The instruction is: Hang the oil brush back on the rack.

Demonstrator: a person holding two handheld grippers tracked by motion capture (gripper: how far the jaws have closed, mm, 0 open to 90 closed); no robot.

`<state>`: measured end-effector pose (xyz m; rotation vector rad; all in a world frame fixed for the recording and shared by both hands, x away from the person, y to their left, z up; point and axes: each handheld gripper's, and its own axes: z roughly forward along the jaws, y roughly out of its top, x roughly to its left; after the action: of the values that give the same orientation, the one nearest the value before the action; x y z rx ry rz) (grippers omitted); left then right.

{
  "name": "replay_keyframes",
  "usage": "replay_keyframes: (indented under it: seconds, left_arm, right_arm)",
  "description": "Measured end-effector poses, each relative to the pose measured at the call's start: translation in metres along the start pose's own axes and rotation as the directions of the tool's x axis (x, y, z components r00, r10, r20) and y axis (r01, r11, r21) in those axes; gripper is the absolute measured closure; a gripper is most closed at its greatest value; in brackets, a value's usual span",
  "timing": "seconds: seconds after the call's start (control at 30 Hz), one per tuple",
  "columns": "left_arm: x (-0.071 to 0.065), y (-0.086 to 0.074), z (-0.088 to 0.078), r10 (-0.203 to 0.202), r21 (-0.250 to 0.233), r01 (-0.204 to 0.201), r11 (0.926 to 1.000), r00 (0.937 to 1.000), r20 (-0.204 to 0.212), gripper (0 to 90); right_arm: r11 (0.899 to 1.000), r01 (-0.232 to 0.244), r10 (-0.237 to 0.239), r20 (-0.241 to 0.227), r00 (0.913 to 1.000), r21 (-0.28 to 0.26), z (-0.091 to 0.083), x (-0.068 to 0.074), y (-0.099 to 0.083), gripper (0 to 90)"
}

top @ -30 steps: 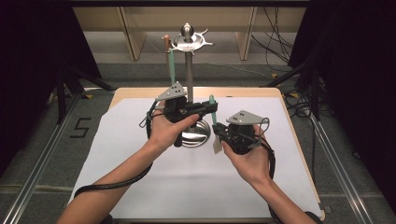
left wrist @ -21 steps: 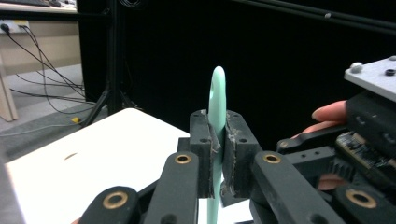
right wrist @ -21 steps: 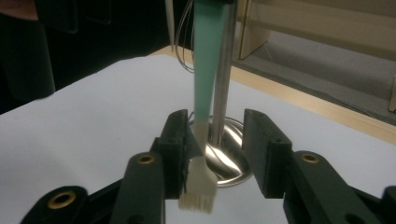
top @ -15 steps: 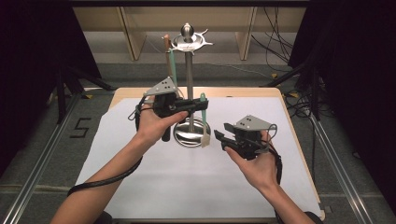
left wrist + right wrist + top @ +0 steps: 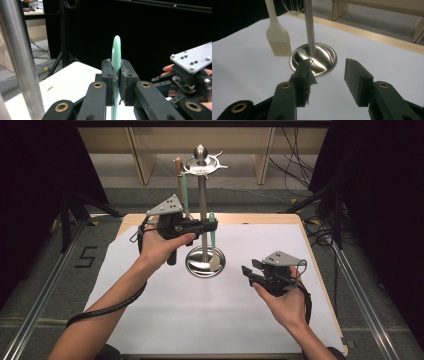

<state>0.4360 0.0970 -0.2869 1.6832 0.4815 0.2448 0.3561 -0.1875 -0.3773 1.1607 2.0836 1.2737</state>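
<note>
A steel utensil stand (image 5: 202, 195) rises from a round base (image 5: 194, 265) at the middle of the table. My left gripper (image 5: 212, 225) is shut on the mint-green handle (image 5: 116, 56) of a basting brush (image 5: 212, 236), held upright just right of the pole (image 5: 21, 62). The brush's cream bristle head (image 5: 277, 40) hangs over the base (image 5: 322, 56). My right gripper (image 5: 248, 273) is open and holds nothing, low over the table to the right of the base. Its jaws (image 5: 329, 75) stand wide apart and point at the base.
A second green-handled utensil (image 5: 183, 187) hangs from the hooked ring (image 5: 203, 166) at the stand's top, and whisk wires (image 5: 292, 5) show behind the pole. White paper (image 5: 210, 315) covers the wooden table. Dark curtains, tripods and cables surround it.
The left gripper has lifted the brush up and back beside the pole. The right gripper has drawn away from it, to the right and toward the near edge.
</note>
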Motion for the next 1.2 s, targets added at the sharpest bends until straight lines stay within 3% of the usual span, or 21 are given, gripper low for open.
replay_keyframes:
  seconds: [0.1, 0.13, 0.2, 0.23, 0.33, 0.43, 0.47, 0.57, 0.6, 0.7, 0.77, 0.83, 0.87, 0.97, 1.0, 1.1, 1.13, 1.2]
  left_arm:
    - [0.003, 0.003, 0.000, 0.027, -0.004, -0.027, 0.9996, 0.9996, 0.003, 82.9]
    - [0.003, 0.004, -0.001, 0.026, -0.004, -0.026, 0.9996, 0.9996, 0.003, 82.9]
    - [0.006, 0.008, -0.001, 0.035, -0.005, -0.035, 0.9994, 0.9994, 0.003, 82.9]
    - [0.007, 0.010, -0.001, 0.046, -0.005, -0.046, 0.9990, 0.9990, 0.004, 82.9]
    - [0.008, 0.013, -0.001, 0.049, -0.003, -0.049, 0.9988, 0.9988, 0.008, 82.9]
    - [0.009, 0.018, -0.002, 0.074, 0.008, -0.075, 0.9972, 0.9971, 0.017, 83.0]
    - [0.009, 0.018, -0.002, 0.074, 0.008, -0.075, 0.9972, 0.9971, 0.017, 83.0]
    - [0.012, 0.020, -0.002, 0.087, 0.016, -0.088, 0.9960, 0.9959, 0.024, 82.9]
    - [0.012, 0.021, -0.003, 0.069, 0.021, -0.069, 0.9974, 0.9974, 0.024, 82.9]
    - [0.017, 0.023, -0.003, 0.096, 0.018, -0.096, 0.9952, 0.9949, 0.032, 83.0]
    - [0.020, 0.026, -0.004, 0.097, 0.019, -0.097, 0.9951, 0.9946, 0.038, 82.9]
    - [0.020, 0.028, -0.004, 0.092, 0.019, -0.092, 0.9956, 0.9951, 0.036, 82.9]
    - [0.021, 0.029, -0.005, 0.088, 0.019, -0.089, 0.9959, 0.9955, 0.036, 82.9]
    - [0.023, 0.033, -0.005, 0.104, 0.012, -0.105, 0.9944, 0.9936, 0.044, 82.9]
    - [0.017, 0.034, -0.006, 0.009, 0.012, -0.009, 0.9999, 0.9990, 0.045, 82.9]
    - [0.018, 0.038, -0.007, 0.010, 0.012, -0.010, 0.9999, 0.9990, 0.043, 83.0]
    - [0.019, 0.040, -0.008, 0.011, 0.011, -0.011, 0.9999, 0.9990, 0.043, 83.0]
    - [0.019, 0.043, -0.008, 0.010, 0.007, -0.010, 0.9999, 0.9990, 0.044, 82.9]
  right_arm:
    - [1.000, -0.017, 0.017, -0.005, 0.9998, 0.026, -0.001, 0.000, -0.001, 56.8]
    - [1.000, 0.002, -0.002, -0.015, 0.9999, 0.017, 0.000, -0.002, -0.001, 56.9]
    - [1.000, 0.021, -0.021, 0.008, 0.9997, -0.002, 0.001, -0.003, -0.001, 56.9]
    - [1.000, -0.001, 0.001, -0.001, 1.0000, -0.017, 0.003, -0.002, -0.002, 56.9]
    - [1.000, 0.005, -0.005, -0.012, 0.9999, 0.019, 0.001, -0.002, -0.001, 56.9]
    - [0.999, 0.034, -0.034, 0.002, 0.9994, -0.001, 0.002, -0.004, 0.001, 56.9]
    - [1.000, -0.015, 0.015, -0.011, 0.9998, 0.019, 0.002, -0.001, 0.001, 56.9]
    - [1.000, -0.008, 0.008, -0.006, 1.0000, 0.021, 0.002, -0.001, 0.001, 56.9]
    - [1.000, -0.007, 0.008, -0.005, 1.0000, 0.021, 0.002, -0.001, 0.001, 57.0]
    - [1.000, -0.020, 0.021, -0.005, 0.9998, 0.023, 0.001, -0.001, 0.001, 57.1]
    - [0.999, 0.032, -0.031, 0.019, 0.9993, -0.018, 0.004, -0.004, 0.000, 57.2]
    - [0.999, 0.027, -0.027, 0.025, 0.9993, -0.034, 0.005, -0.003, -0.001, 57.3]
    - [1.000, 0.002, -0.002, 0.019, 0.9998, -0.030, 0.004, -0.002, 0.000, 57.3]
    - [0.999, 0.017, -0.016, 0.022, 0.9996, -0.039, 0.005, -0.003, 0.000, 57.3]
    - [0.999, 0.027, -0.026, 0.016, 0.9995, -0.031, 0.004, -0.004, 0.001, 57.4]
    - [1.000, 0.023, -0.023, 0.005, 0.9997, -0.018, 0.003, -0.004, 0.001, 57.4]
    - [1.000, -0.021, 0.021, 0.010, 0.9997, -0.006, 0.002, -0.001, 0.001, 57.4]
    - [1.000, 0.013, -0.013, 0.018, 0.9998, -0.027, 0.002, -0.003, 0.001, 57.5]
